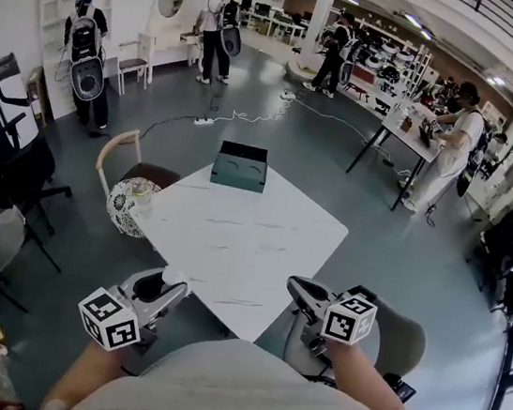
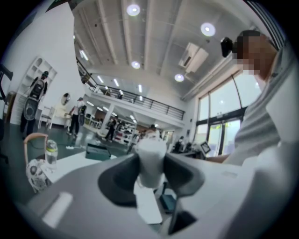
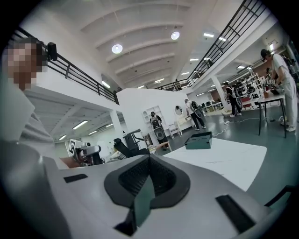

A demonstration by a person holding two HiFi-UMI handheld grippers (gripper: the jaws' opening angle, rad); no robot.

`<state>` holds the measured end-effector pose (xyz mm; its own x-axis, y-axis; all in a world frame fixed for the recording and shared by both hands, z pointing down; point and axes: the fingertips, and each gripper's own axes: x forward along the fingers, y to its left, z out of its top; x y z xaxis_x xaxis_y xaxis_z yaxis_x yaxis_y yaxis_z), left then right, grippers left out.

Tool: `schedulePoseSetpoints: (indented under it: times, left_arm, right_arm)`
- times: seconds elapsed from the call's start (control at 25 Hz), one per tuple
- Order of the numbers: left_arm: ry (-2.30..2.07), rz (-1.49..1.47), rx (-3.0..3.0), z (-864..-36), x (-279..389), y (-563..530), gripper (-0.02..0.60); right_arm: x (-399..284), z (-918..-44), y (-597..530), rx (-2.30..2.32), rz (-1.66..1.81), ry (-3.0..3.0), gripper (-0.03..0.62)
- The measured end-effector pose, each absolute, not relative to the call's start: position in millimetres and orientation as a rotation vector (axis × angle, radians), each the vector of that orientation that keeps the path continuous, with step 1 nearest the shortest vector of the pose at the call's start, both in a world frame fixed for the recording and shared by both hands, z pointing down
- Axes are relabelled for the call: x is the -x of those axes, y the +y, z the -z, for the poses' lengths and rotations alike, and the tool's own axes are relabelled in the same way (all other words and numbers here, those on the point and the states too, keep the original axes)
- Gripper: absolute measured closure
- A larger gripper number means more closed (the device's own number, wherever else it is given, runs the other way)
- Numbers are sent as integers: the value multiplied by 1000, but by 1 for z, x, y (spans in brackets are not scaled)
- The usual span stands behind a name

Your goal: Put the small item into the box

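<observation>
Now holding the small item, with the box across the table

So, my left gripper (image 1: pixel 169 289) is clamped on the small item (image 2: pixel 152 158), a pale, stubby white piece that stands upright between the two dark pads. The jaws stand fairly wide because the piece itself fills the gap; the pads press on both of its sides. I hold it low and close to my body, off the near edge of the table (image 1: pixel 241 245), which I judge to be a carrying posture before reaching forward.

My right gripper (image 1: pixel 294 288) has its jaws together with nothing between them. It hangs beside the table's near corner, well apart from the left one. I read it as spare for now, kept out of the reaching path.

The box (image 1: pixel 239 166) is dark green and sits at the far edge of the table, well away from both grippers. From here its top looks like a dark recessed panel, and I cannot tell whether it is open or what, if anything, is inside. The white tabletop between me and it is bare, so the way across looks free.

Left of the table a chair (image 1: pixel 114 143) carries a round patterned bundle and a clear bottle (image 2: pixel 51 151); neither belongs to this job.

My judgement: the pick is done, and the delivery into the box is not yet begun.
</observation>
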<state>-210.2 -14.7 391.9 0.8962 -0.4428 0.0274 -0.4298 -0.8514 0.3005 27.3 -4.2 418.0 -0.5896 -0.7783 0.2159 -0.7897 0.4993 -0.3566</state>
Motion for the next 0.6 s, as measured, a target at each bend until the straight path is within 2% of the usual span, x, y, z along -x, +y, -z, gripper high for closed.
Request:
schedulePoseSetpoints:
  times: [0.6]
  left_arm:
    - [-581,79,-2728,-406,237,-77,413]
  right_arm:
    - [0,-428,-54,-1434,-694,-2603,586]
